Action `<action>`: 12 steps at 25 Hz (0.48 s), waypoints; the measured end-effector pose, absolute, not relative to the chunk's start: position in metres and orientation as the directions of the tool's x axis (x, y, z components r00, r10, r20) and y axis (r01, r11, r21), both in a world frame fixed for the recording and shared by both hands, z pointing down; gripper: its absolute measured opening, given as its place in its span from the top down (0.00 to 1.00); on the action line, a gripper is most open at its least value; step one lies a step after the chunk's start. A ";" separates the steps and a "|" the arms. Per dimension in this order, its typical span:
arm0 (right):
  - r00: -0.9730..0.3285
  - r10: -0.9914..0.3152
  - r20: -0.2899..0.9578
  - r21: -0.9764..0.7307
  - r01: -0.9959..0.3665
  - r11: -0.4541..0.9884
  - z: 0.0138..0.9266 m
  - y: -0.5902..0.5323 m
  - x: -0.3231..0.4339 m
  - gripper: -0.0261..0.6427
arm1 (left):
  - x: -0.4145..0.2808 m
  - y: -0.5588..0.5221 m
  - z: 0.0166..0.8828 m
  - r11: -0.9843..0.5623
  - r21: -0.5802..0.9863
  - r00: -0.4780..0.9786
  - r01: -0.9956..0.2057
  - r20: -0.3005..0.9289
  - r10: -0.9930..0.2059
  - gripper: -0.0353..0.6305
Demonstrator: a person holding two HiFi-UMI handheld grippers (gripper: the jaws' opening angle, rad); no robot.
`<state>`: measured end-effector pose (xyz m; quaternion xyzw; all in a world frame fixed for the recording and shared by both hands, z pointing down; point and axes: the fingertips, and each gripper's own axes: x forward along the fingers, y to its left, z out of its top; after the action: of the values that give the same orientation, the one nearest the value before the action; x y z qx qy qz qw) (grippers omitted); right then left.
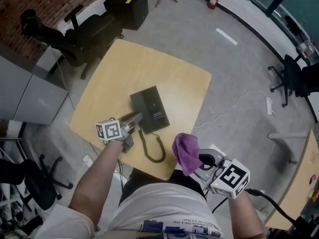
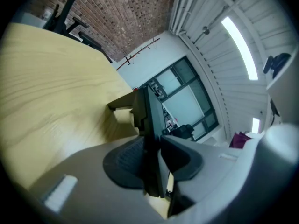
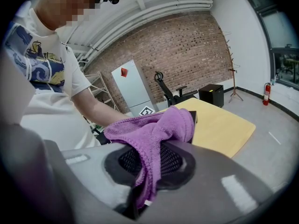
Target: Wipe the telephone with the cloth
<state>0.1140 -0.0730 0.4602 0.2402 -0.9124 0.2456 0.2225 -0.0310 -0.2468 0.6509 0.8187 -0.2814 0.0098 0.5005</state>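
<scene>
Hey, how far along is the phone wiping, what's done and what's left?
Done: the cloth is clamped in the right gripper. In hand: the left gripper has its jaws astride one edge of the telephone, on the table. Left: all the wiping; the cloth is held by the table's near corner, clear of the telephone.

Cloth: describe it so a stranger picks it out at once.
Start at the pale wooden table. At its near edge, right of the black telephone, the right hand-held gripper pinches the cloth. It is the only purple, soft thing there.
</scene>
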 end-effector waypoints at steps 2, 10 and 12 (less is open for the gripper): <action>-0.780 -0.334 0.529 -0.332 -0.553 0.765 0.462 -0.074 0.115 0.90 | -0.035 -0.249 0.650 -0.330 0.800 0.823 -0.501 0.322 -0.468 0.74; -0.777 -0.313 0.547 -0.254 -0.510 0.822 0.469 -0.069 0.125 0.90 | -0.072 -0.244 0.626 -0.208 0.719 0.649 -0.664 0.414 -0.639 0.69; -0.777 -0.309 0.549 -0.228 -0.494 0.839 0.472 -0.068 0.127 0.90 | -0.083 -0.230 0.609 -0.188 0.700 0.601 -0.689 0.407 -0.688 0.71</action>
<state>0.1269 -0.0684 0.4716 0.2172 -0.9246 0.1829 0.2538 -0.0829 -0.2303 0.6087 0.7708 -0.4466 0.0009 0.4544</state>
